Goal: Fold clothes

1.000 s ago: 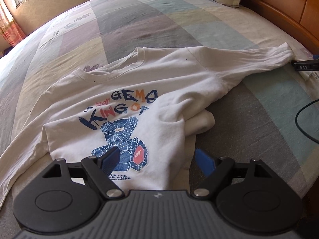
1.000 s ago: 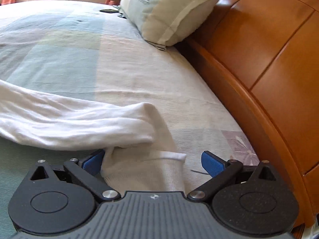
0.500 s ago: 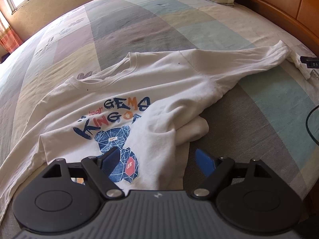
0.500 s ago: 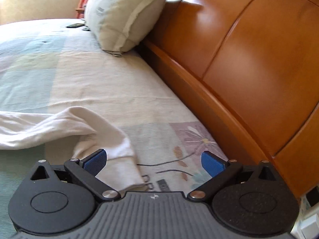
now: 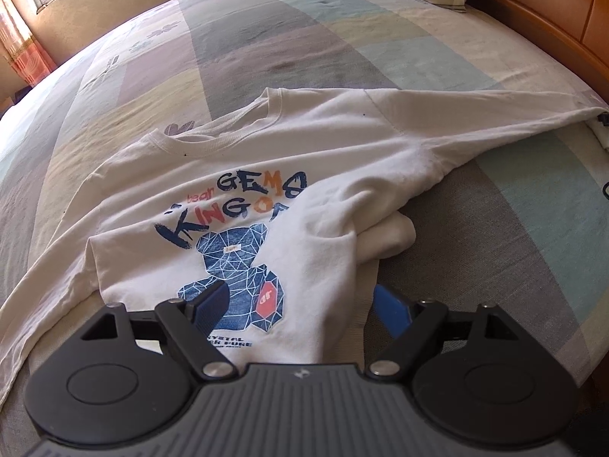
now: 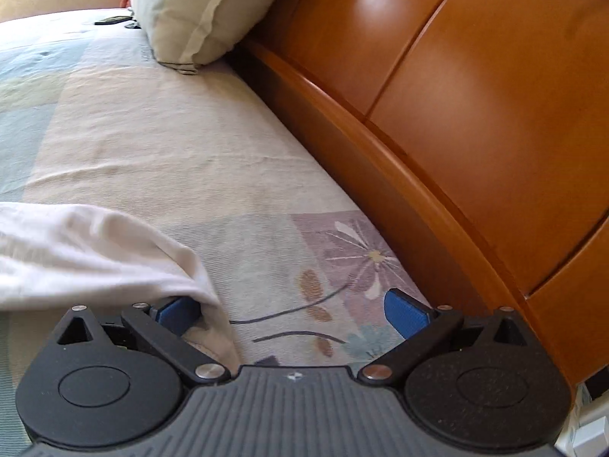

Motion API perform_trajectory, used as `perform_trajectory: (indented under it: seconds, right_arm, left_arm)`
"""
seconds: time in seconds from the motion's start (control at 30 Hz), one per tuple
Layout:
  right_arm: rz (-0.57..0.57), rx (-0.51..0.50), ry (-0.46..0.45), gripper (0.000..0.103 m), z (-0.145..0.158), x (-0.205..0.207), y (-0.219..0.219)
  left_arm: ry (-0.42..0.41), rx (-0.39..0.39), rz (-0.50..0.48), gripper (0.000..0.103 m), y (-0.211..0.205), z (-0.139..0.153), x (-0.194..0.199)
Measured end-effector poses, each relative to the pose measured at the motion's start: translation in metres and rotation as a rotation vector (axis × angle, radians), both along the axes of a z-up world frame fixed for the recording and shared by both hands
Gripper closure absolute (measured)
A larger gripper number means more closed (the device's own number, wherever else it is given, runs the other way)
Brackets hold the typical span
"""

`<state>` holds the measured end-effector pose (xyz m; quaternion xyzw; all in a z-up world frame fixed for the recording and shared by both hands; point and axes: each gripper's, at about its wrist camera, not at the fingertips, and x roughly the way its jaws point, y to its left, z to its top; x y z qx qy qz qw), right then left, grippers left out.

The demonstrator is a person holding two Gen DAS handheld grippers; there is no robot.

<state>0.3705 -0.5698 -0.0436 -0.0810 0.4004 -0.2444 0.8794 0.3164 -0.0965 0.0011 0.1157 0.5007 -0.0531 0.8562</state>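
- We see the bed (image 5: 266,49) filling both views, its patchwork cover in grey, beige and pale blue blocks, with a flower print near the right tongs
- We see the wooden headboard (image 6: 475,114) running along the right side of the bed, with a pillow (image 6: 201,11) leaning against it at the far end
- We find the white sweatshirt (image 5: 342,160) lying face up on the bed, neckline away from us, its blue bear print and lettering showing; the right side of its body is folded over toward the middle in a bunched heap, and one sleeve (image 6: 87,255) stretches out toward the headboard side
- Our left tongs (image 5: 304,304) hover released over the lower hem of the sweatshirt, blue pads wide apart on either side of the fold
- Our right tongs (image 6: 293,312) are spread wide too, gripping nothing; the sleeve end drapes against the left pad, the right pad over bare cover
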Motion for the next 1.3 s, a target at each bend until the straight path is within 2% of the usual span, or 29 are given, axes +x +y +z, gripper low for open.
perform_trajectory:
  seconds: [0.1,0.23,0.33,0.53,0.77,0.83,0.93,1.0,1.07,1.1,1.2,1.3]
  right_arm:
    - [-0.002,0.002,0.012,0.0,0.006,-0.006,-0.003]
    - [0.065,-0.148,0.107,0.0,0.013,-0.007,0.028]
    - [0.147,-0.124,0.104,0.0,0.027,-0.011,0.05]
    - [0.409,0.169,0.046,0.0,0.048,-0.013,0.112]
    - [0.751,0.363,0.051,0.0,0.05,0.015,0.246]
    - [0.832,0.456,0.041,0.0,0.054,0.02,0.283]
    - [0.891,0.596,0.068,0.0,0.056,0.03,0.331]
    - [0.905,0.639,0.095,0.0,0.047,0.036,0.357]
    - [0.876,0.668,0.167,0.0,0.026,0.041,0.381]
    - [0.853,0.663,0.196,0.0,0.014,0.041,0.388]
    - [0.819,0.577,0.2,0.0,-0.01,0.024,0.4]
    - [0.822,0.437,0.203,0.0,-0.013,0.007,0.415]
  left_arm:
    - [-0.004,0.0,0.006,0.02,0.001,0.002,0.002]
    - [-0.008,0.004,0.023,0.02,0.004,0.004,0.003]
    - [-0.008,0.006,0.052,0.02,0.009,0.007,0.004]
    - [-0.044,-0.009,0.114,0.02,0.024,0.018,0.001]
    - [-0.081,-0.012,0.236,0.02,0.071,0.029,-0.015]
    - [-0.095,-0.018,0.27,0.02,0.088,0.032,-0.016]
    - [-0.118,-0.059,0.284,0.02,0.111,0.032,-0.015]
    - [-0.116,-0.105,0.267,0.02,0.125,0.025,-0.012]
    - [-0.115,-0.151,0.249,0.02,0.139,0.019,-0.01]
    - [-0.114,-0.175,0.241,0.02,0.146,0.015,-0.008]
    - [-0.111,-0.244,0.214,0.018,0.168,0.005,-0.004]
    - [-0.078,-0.35,0.194,0.016,0.195,-0.017,0.006]
